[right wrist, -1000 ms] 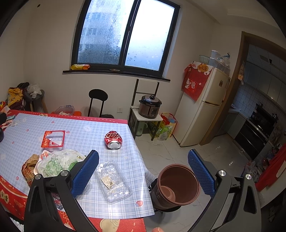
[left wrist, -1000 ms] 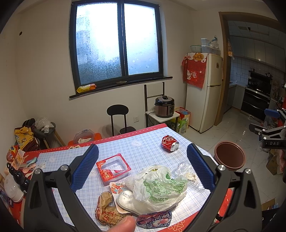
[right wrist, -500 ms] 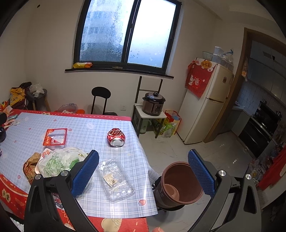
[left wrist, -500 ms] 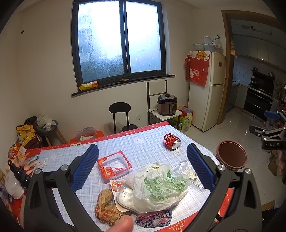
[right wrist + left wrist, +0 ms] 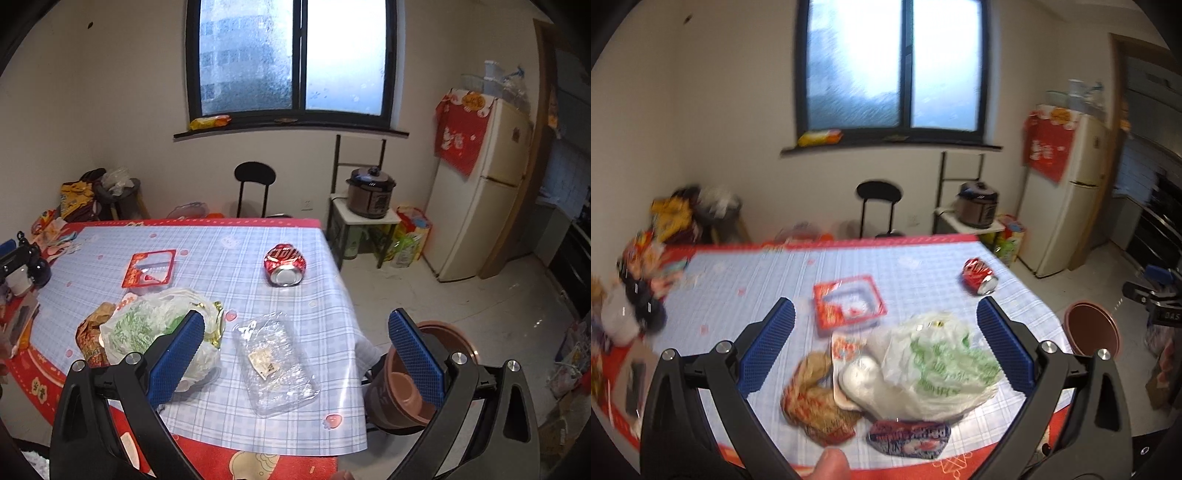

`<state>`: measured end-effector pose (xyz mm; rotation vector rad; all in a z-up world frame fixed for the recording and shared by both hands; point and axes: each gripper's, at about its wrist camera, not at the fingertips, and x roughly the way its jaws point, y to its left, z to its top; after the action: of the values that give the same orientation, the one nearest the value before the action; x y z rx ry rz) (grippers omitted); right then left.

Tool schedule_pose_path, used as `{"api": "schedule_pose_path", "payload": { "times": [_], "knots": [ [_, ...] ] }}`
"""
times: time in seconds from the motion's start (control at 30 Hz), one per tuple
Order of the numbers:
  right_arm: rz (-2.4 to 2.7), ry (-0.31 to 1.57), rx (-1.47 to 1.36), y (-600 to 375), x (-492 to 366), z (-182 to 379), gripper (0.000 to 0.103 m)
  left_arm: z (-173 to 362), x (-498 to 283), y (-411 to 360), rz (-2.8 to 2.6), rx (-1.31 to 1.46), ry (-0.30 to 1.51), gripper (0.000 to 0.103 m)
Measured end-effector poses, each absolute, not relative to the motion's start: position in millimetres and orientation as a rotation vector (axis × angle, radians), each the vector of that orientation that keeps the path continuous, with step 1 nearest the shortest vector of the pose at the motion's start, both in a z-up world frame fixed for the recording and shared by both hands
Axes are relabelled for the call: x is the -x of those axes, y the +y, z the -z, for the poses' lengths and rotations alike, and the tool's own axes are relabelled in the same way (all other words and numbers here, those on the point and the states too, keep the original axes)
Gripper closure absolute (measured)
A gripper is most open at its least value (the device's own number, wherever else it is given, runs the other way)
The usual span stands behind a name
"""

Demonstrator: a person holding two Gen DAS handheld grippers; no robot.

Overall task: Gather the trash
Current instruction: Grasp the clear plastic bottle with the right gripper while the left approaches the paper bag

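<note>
The left gripper (image 5: 885,349) has its 2 fingers spread wide, holding nothing; between them lie a white plastic bag (image 5: 938,365), a brown wrapper (image 5: 816,398) and a red tray (image 5: 849,305). The right gripper (image 5: 295,360) is equally wide and empty, above a clear plastic package (image 5: 275,365). A crushed can (image 5: 284,264) lies beyond on the checked surface (image 5: 229,266); a brown bin (image 5: 421,373) stands behind its right finger.
</note>
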<state>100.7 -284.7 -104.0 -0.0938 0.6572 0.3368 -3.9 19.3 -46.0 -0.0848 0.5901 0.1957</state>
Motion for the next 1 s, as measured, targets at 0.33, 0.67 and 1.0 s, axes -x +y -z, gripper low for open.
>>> {"api": "schedule_pose_path", "payload": {
  "times": [0.33,0.67,1.0],
  "knots": [
    [-0.477,0.766,0.097,-291,-145,160,0.005,94,14,36,-0.361,0.246,0.693,0.006],
    [-0.567,0.949,0.133,-283,-202,266,0.025,129,31,43,-0.470,0.301,0.771,0.020],
    [-0.527,1.053,0.160,-271,-239,341,0.058,175,38,53,-0.505,0.409,0.847,0.035]
  ]
}}
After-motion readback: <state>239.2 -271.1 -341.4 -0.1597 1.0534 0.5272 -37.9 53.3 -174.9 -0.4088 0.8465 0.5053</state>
